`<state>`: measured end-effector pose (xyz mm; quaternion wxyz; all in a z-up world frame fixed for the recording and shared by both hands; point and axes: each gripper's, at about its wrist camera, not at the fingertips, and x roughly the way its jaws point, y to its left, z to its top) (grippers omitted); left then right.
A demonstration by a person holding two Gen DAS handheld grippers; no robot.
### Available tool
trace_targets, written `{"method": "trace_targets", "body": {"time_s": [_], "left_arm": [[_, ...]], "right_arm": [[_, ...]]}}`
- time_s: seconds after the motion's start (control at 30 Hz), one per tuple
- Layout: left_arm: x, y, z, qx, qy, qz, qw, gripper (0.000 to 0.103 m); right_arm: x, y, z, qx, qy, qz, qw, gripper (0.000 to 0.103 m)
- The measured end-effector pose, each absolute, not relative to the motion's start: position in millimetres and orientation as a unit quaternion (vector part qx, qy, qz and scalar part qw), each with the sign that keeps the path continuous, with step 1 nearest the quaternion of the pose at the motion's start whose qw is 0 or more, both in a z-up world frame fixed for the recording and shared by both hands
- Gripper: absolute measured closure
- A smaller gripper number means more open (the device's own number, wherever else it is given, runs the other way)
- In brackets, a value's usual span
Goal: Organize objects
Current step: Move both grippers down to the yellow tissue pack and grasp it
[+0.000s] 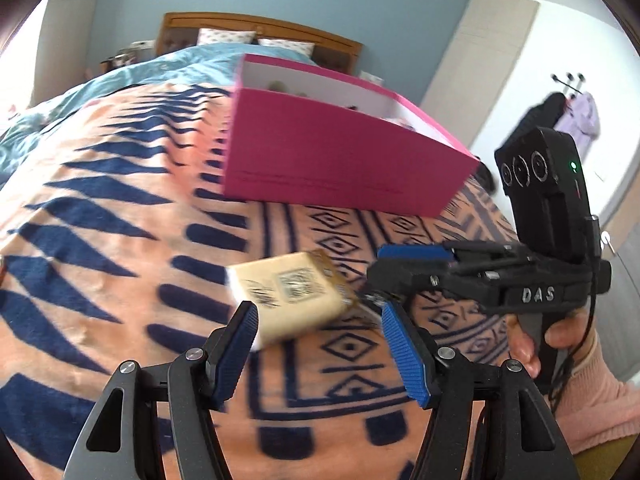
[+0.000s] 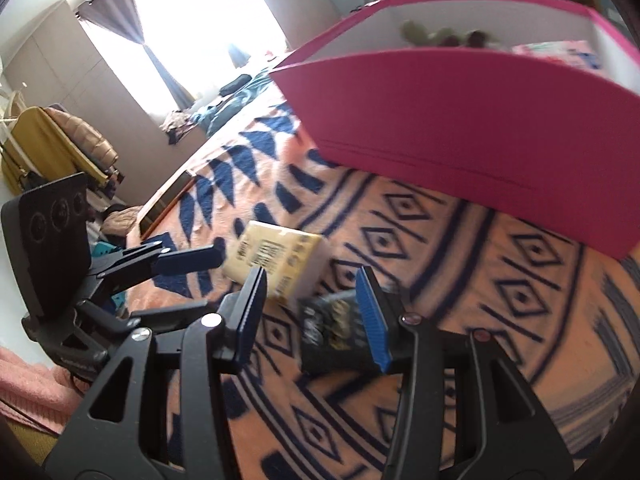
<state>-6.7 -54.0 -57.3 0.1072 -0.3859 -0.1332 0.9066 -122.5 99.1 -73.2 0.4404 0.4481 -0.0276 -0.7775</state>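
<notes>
Directly ahead of the left tool lies the cream box on the blanket, its near end already between the two blue fingers, which stand wide apart and touch nothing. Its long axis runs slanted across the opening, not along it. The right tool is also apart, with a dark packet between its fingers on the blanket; the cream box is just to its front-left. The pink bin stands further up the bed, beyond both. The left tool seems better placed for the box.
</notes>
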Motion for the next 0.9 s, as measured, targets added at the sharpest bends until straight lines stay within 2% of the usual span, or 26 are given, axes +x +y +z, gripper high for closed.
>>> {"method": "trace_targets", "body": {"time_s": [0.1,0.17,0.53,0.67,0.77,0.9], "left_arm": [[-11.4,-64.3,-63.7,-0.397,-0.144,0.902,0.092,0.038],[-15.2,-68.6,-68.0,-0.404,-0.151,0.898,0.088,0.043],[-21.3,-66.2,-79.6,-0.427,-0.156,0.886,0.091,0.054],[-20.3,-63.1,-78.9,-0.426,-0.151,0.887,0.091,0.056],[-19.5,-60.9,-79.7,-0.427,-0.150,0.887,0.094,0.057],[-17.7,-59.9,-79.5,-0.427,-0.151,0.887,0.094,0.057]], "right_arm": [[-124.0,84.4,-76.2,0.454,-0.015,-0.772,0.445,0.054],[-125.4,80.4,-77.8,0.457,-0.016,-0.770,0.445,0.054],[-131.0,75.5,-84.4,0.472,-0.020,-0.766,0.437,0.055],[-131.4,73.4,-85.7,0.473,-0.017,-0.765,0.436,0.055],[-130.7,71.2,-87.7,0.477,-0.014,-0.762,0.437,0.060],[-129.9,68.8,-87.4,0.476,-0.013,-0.763,0.437,0.062]]}}
